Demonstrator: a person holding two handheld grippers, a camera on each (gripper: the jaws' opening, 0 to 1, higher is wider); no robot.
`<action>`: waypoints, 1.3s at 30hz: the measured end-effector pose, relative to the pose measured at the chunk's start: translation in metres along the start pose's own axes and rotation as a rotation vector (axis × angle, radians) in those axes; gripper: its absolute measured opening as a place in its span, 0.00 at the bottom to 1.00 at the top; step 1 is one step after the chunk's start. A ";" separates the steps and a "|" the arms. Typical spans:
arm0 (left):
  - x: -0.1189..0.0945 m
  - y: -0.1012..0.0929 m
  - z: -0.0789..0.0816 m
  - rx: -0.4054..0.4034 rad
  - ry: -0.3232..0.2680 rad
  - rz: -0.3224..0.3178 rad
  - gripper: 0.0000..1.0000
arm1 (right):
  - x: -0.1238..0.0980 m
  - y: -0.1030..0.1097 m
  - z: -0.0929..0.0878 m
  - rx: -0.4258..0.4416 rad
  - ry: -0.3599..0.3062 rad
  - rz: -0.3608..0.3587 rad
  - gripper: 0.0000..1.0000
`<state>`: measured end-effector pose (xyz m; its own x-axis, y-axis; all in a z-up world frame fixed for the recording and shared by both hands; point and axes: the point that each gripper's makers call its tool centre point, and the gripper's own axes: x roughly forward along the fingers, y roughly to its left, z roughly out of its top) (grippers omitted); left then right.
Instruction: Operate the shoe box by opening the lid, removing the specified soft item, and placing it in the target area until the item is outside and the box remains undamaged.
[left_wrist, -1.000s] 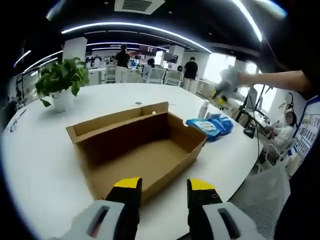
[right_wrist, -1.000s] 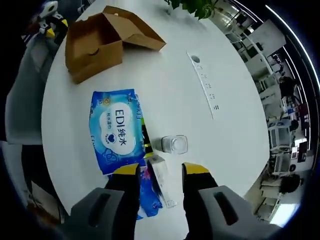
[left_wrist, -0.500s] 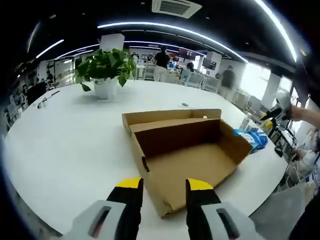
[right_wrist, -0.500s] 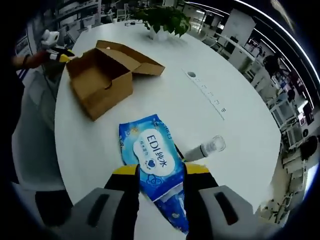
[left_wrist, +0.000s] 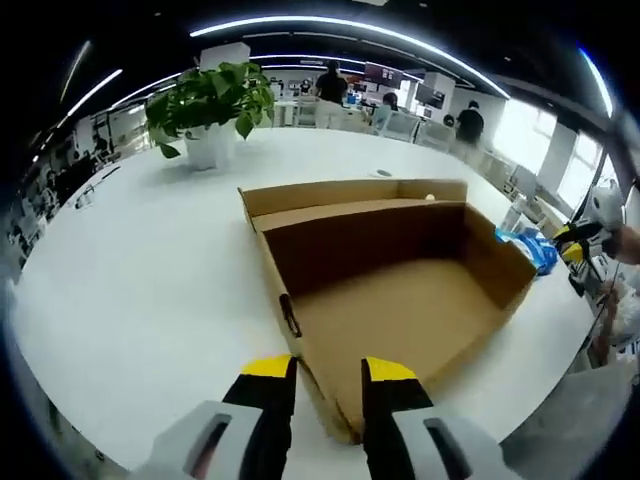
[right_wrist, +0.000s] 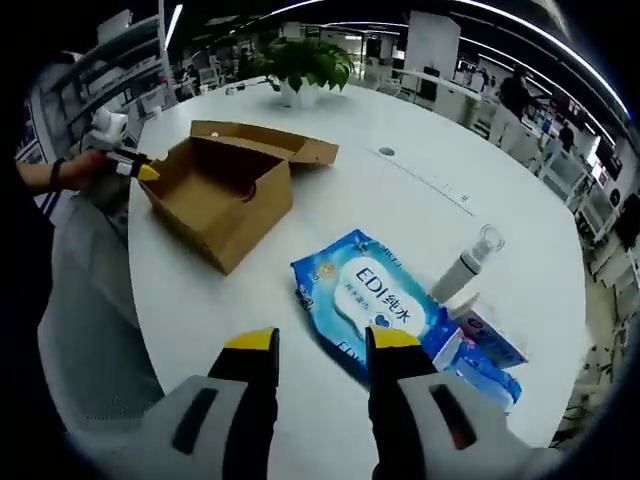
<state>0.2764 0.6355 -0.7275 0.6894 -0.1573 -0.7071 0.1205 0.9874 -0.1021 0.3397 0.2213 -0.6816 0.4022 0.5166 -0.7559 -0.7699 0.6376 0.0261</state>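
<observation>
Shoe box (left_wrist: 385, 290) lay open and seemingly empty on the desk (left_wrist: 130, 270), the wipes pack (right_wrist: 372, 298) already outside, just beside it. Left gripper (left_wrist: 330, 375) had closed in on its near corner; right gripper (right_wrist: 320, 345) had backed off, both jaws parted, holding nothing.

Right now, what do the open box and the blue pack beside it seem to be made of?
The box looks like plain brown cardboard with a matte finish: its walls are flat and stiff, with folded flaps and raw edges. The blue pack seems to be soft plastic film with a glossy finish: its printed surface catches light and wrinkles a little. What is inside the pack cannot be seen.
</observation>
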 end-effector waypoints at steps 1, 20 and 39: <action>-0.001 0.003 -0.001 0.052 0.004 0.017 0.21 | 0.001 0.003 -0.001 0.011 -0.005 0.003 0.32; -0.013 -0.011 -0.012 0.086 0.007 -0.050 0.20 | 0.033 0.021 0.046 0.123 -0.126 0.057 0.30; -0.016 -0.026 -0.019 0.111 -0.003 -0.106 0.21 | 0.081 0.011 0.106 0.292 -0.218 0.073 0.28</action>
<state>0.2484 0.6125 -0.7264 0.6706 -0.2605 -0.6946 0.2706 0.9577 -0.0979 0.4162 0.3311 -0.6735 0.4718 0.6566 -0.5884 -0.6394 0.7143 0.2844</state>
